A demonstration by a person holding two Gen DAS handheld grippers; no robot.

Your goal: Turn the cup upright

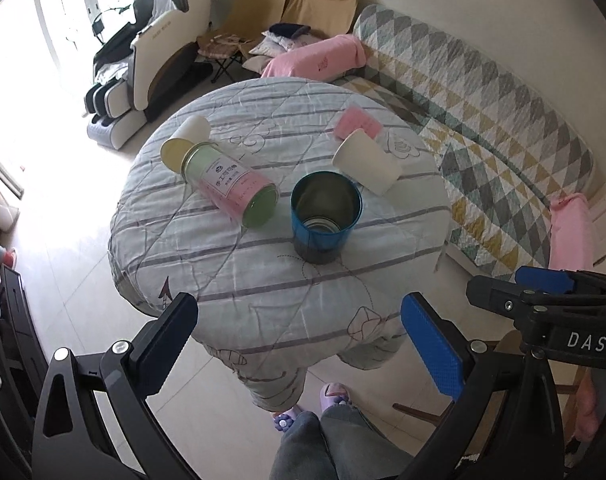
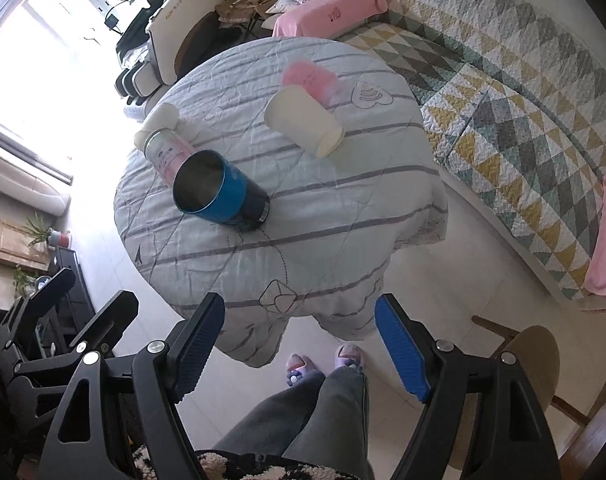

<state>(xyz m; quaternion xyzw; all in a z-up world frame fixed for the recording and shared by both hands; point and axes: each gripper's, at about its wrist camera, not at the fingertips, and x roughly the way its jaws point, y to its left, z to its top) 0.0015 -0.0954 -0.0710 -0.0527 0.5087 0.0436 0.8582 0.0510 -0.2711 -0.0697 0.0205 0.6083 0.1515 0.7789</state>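
1. While both tools hang above the near edge of the counter (image 1: 207, 276), the left gripper (image 1: 299, 344) has its fingers (image 1: 433, 350) spread wide apart with nothing between them.
2. Equally apart and empty are the fingers of the right gripper (image 2: 299, 350).
3. Ahead of them, mid-counter, the blue cup (image 1: 325, 216) stands upright, mouth open to the ceiling.
4. Just left of it lies a pink-and-green tin (image 1: 233, 184) on its side, a cream cup (image 1: 185, 142) lying against its far end.
5. Right of the blue cup, a white cup (image 1: 367, 164) lies tipped over, with a pink cup (image 1: 357, 122) behind it.
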